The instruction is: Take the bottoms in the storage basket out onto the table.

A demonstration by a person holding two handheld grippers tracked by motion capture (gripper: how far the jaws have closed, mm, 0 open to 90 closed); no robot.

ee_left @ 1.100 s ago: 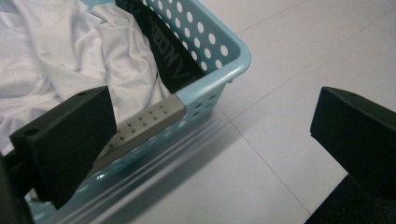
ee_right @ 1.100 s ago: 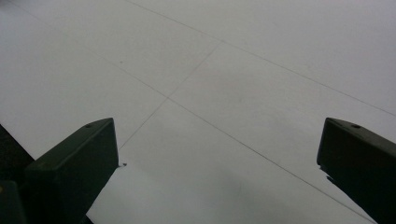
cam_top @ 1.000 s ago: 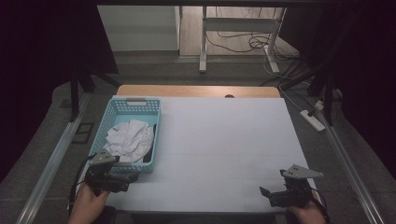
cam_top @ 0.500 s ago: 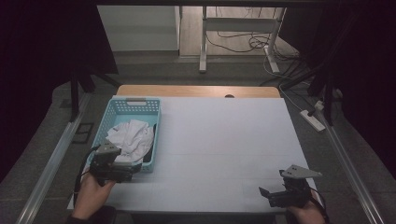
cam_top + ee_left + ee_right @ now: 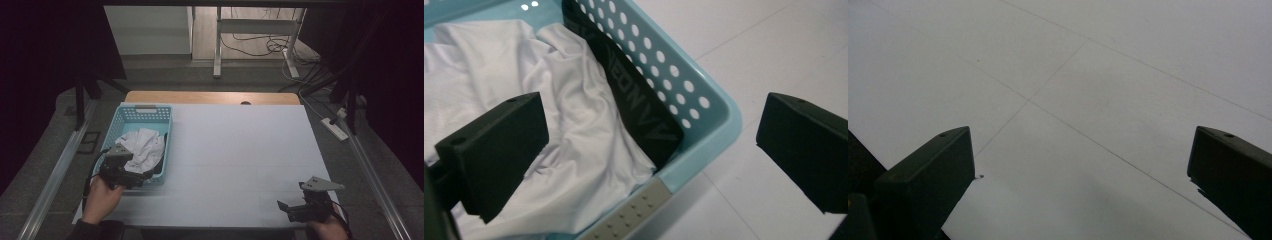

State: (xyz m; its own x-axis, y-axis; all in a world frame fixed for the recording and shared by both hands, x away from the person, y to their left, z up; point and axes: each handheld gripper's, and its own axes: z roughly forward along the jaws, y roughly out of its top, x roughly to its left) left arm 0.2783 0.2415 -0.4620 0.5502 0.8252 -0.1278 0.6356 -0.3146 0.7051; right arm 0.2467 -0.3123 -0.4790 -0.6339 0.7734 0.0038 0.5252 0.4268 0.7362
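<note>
Left gripper: advanced to turquoise basket's near corner, jaws wide, astride rim above white garment; grasp likely next. Right gripper: unmoved, jaws wide, empty.

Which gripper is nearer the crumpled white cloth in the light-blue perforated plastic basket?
Left. The left gripper hangs open over the basket's near corner, above the white cloth. The right gripper sits open across the table.
</note>
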